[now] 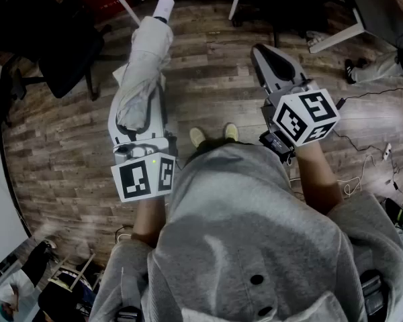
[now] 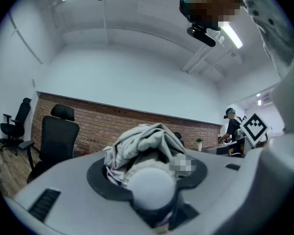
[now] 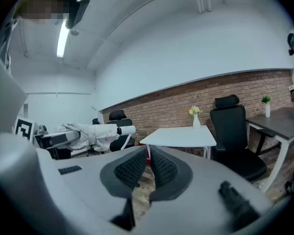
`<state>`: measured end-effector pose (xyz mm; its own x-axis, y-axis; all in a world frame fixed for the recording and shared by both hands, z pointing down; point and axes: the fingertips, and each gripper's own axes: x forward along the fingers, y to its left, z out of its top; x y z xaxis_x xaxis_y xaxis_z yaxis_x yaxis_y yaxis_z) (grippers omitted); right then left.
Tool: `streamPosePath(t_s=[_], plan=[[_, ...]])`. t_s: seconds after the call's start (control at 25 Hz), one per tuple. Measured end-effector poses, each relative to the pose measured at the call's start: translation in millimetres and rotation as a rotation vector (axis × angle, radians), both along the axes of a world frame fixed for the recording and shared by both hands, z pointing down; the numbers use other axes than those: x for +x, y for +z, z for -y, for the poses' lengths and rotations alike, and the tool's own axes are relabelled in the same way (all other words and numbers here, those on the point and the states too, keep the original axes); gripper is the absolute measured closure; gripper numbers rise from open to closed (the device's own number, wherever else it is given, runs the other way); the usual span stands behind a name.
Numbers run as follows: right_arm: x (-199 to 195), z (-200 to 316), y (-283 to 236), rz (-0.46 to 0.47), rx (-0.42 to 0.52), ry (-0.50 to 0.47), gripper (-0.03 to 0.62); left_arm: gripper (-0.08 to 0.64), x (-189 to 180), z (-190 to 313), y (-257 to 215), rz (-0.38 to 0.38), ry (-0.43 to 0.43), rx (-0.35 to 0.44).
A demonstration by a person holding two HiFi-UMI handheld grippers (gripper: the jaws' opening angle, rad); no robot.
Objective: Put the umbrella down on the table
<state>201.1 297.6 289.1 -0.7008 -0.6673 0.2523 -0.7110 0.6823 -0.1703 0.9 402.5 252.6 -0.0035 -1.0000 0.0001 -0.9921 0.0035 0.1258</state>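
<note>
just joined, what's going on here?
A person stands with tongs in each hand. The left tongs are clamped on a folded white umbrella, held roughly level above the wood floor. The right tongs are shut and empty. A white table stands ahead of them. The umbrella is not yet on it.

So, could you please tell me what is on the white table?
A vase of flowers stands near the far edge of the white table; its top shows almost edge-on, so anything flat could go unseen.
</note>
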Motion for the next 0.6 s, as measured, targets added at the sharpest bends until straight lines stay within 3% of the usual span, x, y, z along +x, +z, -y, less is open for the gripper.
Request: streamPosePath(t_s=[0.36, 0.6], plan=[[-3, 11, -5, 0.015, 0.020, -0.002, 0.554, 0.339, 0, 12, -10, 0.017, 0.012, 0.014], [-18, 6, -1, 0.007, 0.007, 0.015, 0.554, 0.339, -19, 10, -7, 0.015, 0.017, 0.011]])
